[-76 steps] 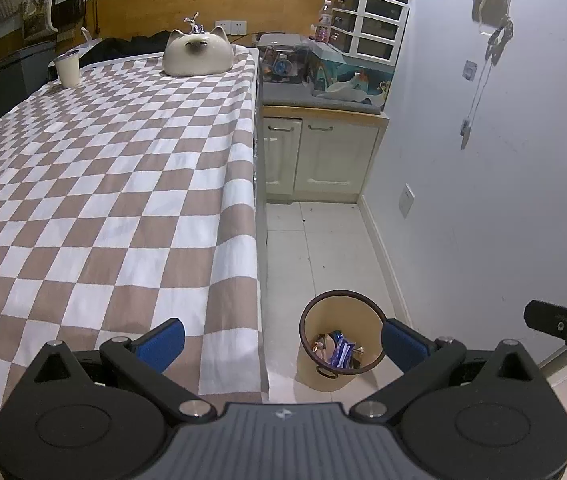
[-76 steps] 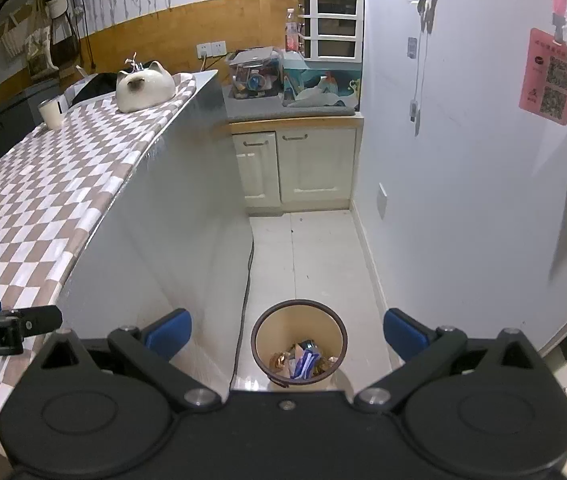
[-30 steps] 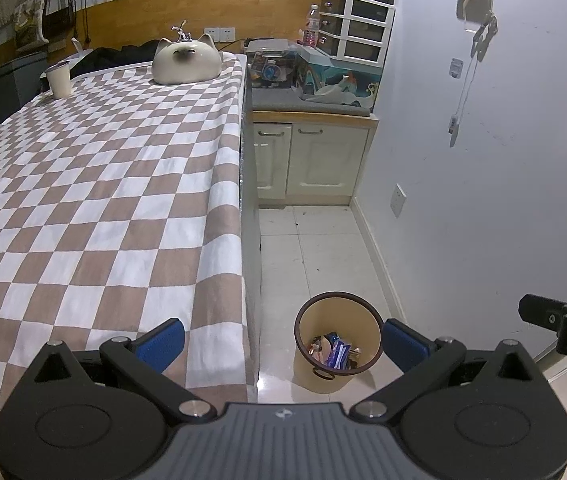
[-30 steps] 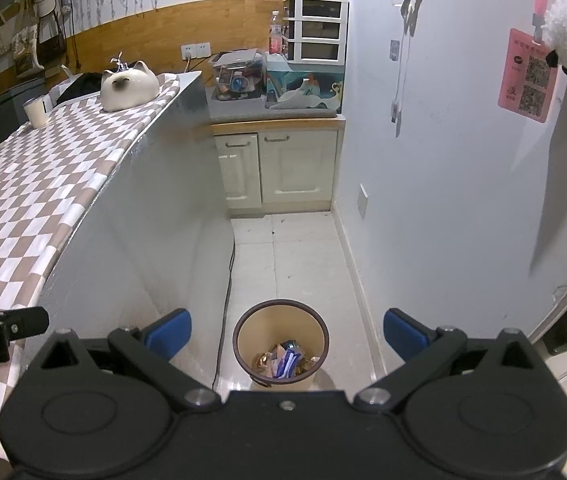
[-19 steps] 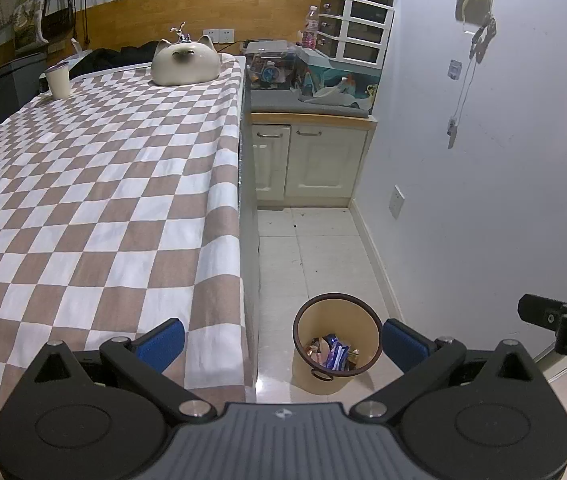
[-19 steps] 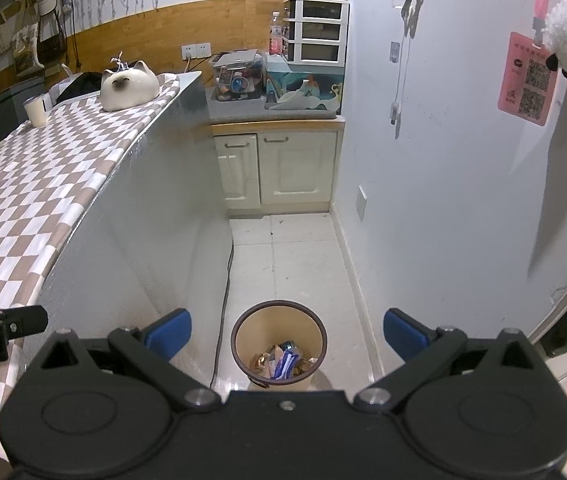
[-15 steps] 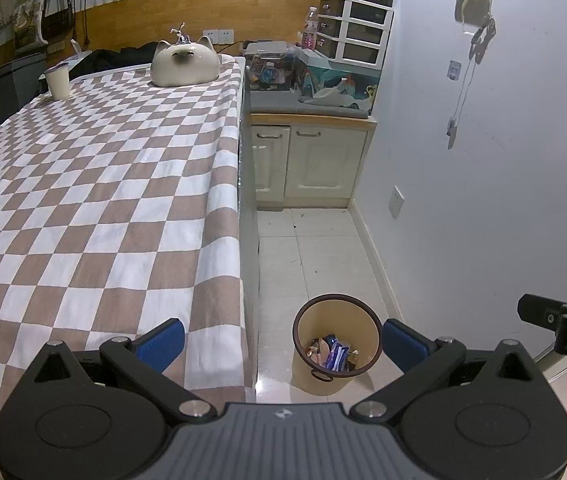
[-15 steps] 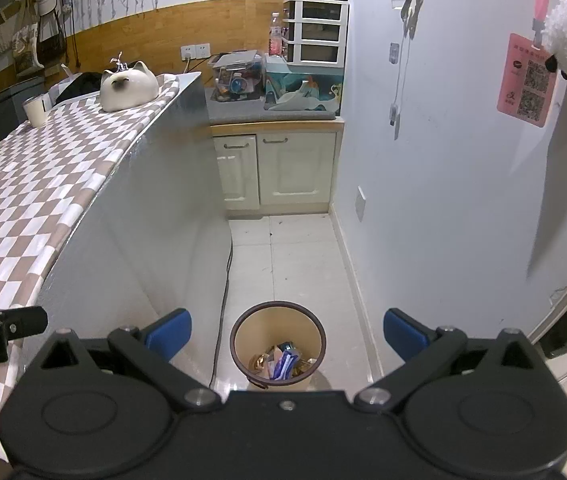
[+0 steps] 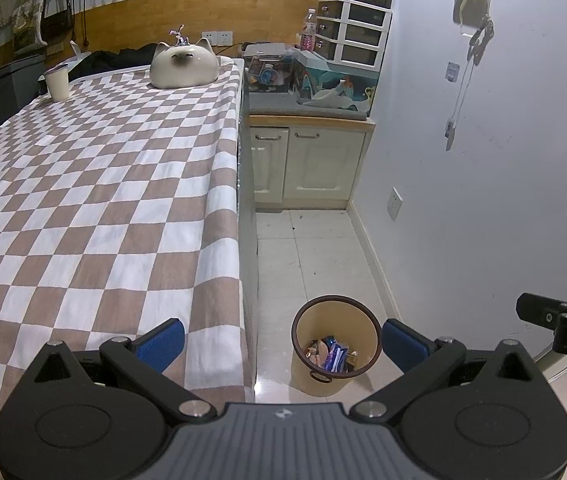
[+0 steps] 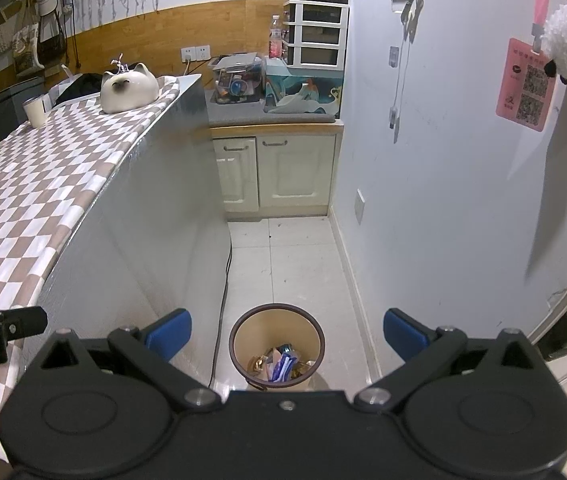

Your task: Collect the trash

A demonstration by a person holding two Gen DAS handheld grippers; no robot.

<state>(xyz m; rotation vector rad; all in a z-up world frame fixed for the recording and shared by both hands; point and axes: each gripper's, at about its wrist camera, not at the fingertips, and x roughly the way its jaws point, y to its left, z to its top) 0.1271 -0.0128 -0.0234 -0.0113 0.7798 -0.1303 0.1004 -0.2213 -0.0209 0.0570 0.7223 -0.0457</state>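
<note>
Blue pads tip both grippers, and both sets of jaws stand wide apart with nothing between them. The left gripper (image 9: 279,338) hangs above the near right edge of a table (image 9: 83,200) covered in a brown-and-white checked cloth, its right finger out over the floor. The right gripper (image 10: 286,332) is held over the white tiled floor (image 10: 287,256) in the narrow aisle between the table's side panel and the wall.

Framed between each pair of fingers stands a tan wastebasket (image 9: 335,354) with a dark rim, on the tiles just beside the table's near right corner. Trash (image 10: 281,364) lies in its bottom: crumpled wrappers, one blue and white, their printing too small to read.

At the table's far edge sit a cat-faced ceramic dish (image 9: 184,65) and a pale cup (image 9: 56,82). Beyond is a cream cabinet (image 9: 307,168). A pink card (image 10: 525,84) with two QR codes hangs on the right wall. The left gripper's body, seen from the right wrist, carries lettering ending "t.AI".
</note>
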